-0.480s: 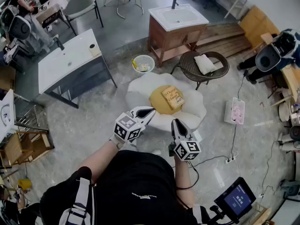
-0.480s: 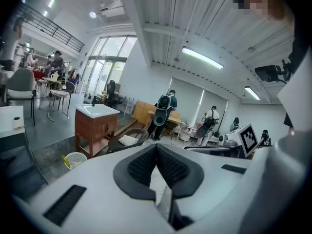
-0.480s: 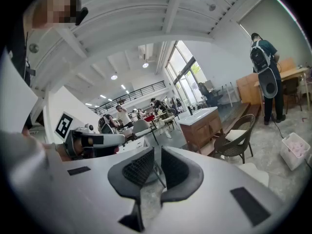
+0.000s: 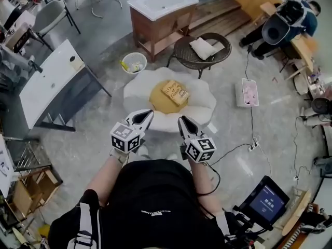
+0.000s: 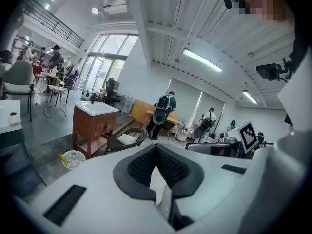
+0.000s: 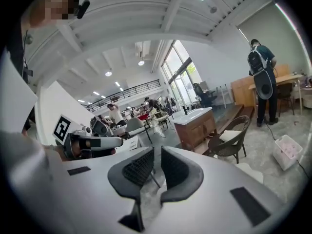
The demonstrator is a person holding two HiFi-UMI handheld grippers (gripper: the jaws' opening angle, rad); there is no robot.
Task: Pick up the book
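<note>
The book (image 4: 175, 92), tan with dark lettering, lies flat on a yellow cushion (image 4: 157, 101) in the middle of a white, egg-shaped seat (image 4: 136, 90). Both grippers hover at the seat's near edge, short of the book. My left gripper (image 4: 147, 113) points at the seat's front left, and its pads (image 5: 156, 147) meet with nothing between them. My right gripper (image 4: 181, 119) is at the front right. In the right gripper view its jaws (image 6: 157, 152) stand a narrow slit apart and hold nothing. Neither gripper view shows the book.
Behind the seat stand a wicker chair (image 4: 182, 53) with a pillow, a wooden washstand (image 4: 161, 9) and a waste basket (image 4: 134, 62). A white table (image 4: 52, 82) is at the left. A pink box (image 4: 249, 92) and a cable (image 4: 238, 147) lie on the floor at the right.
The whole scene has slid left and up in the head view. Both grippers sit about as far from the book as before, and their jaws look the same.
</note>
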